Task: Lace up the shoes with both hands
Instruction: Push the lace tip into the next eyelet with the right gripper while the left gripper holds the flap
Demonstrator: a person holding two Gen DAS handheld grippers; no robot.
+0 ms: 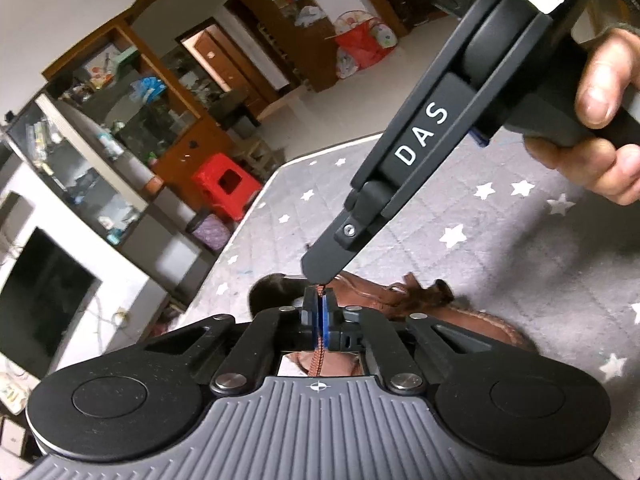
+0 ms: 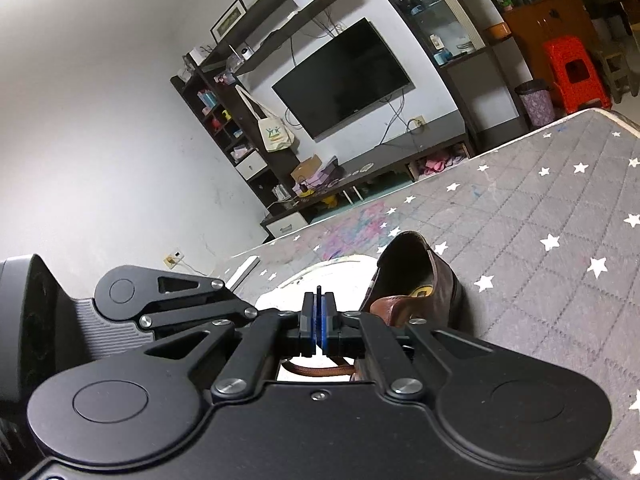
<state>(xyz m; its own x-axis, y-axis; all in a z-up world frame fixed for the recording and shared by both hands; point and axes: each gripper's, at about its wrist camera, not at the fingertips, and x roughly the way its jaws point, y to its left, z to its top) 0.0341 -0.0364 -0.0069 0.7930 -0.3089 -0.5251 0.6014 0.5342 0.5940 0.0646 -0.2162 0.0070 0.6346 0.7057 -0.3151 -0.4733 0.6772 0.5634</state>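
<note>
Left gripper (image 1: 321, 312) jaws clamped; right gripper (image 2: 319, 312) jaws clamped, tips meeting.

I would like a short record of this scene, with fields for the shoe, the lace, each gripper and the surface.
shoe: brown leather shoe, lying on the surface
lace: brown lace, running between both gripper tips
left gripper: left gripper shut on the lace
right gripper: right gripper comes in from upper right, tip at the lace just above the left one; jaws closed, lace tip showing between them
surface: grey quilted cover with white stars
background: red stool, television
</note>
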